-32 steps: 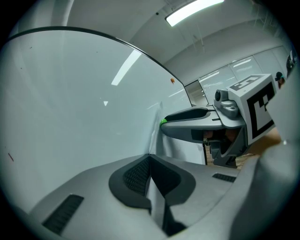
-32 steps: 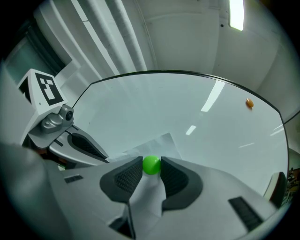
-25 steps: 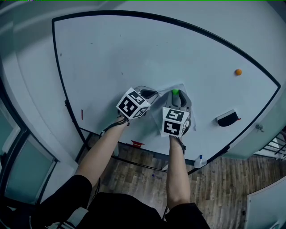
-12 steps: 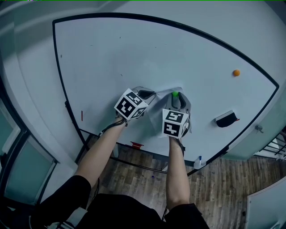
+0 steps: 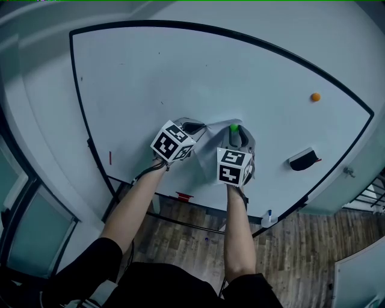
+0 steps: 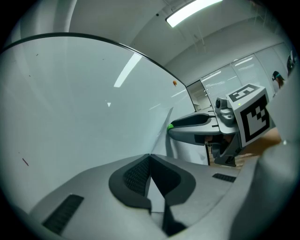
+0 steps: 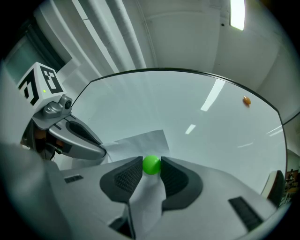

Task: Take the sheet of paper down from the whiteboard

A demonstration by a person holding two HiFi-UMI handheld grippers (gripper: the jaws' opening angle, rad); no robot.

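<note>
- Cool, even, fairly bright light fell from ceiling strip lights (image 6: 187, 11).
- Those lamps left pale glare streaks on the glossy whiteboard (image 6: 70, 103) in both gripper views.
- Shadows were faint and soft-edged; the wooden floor (image 5: 301, 240) in the head view looked darker than the board.
- Strong wide-angle distortion bowed the board's black frame into curves.
- Black vignetting filled the gripper views' corners.
- Focus was sharp mid-frame, softer at the edges.

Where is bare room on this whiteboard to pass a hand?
Bare: whiteboard above the sheet of paper, left of the orange magnet; between paper and eraser. Crowded: around the green magnet, by left gripper and right gripper.
</note>
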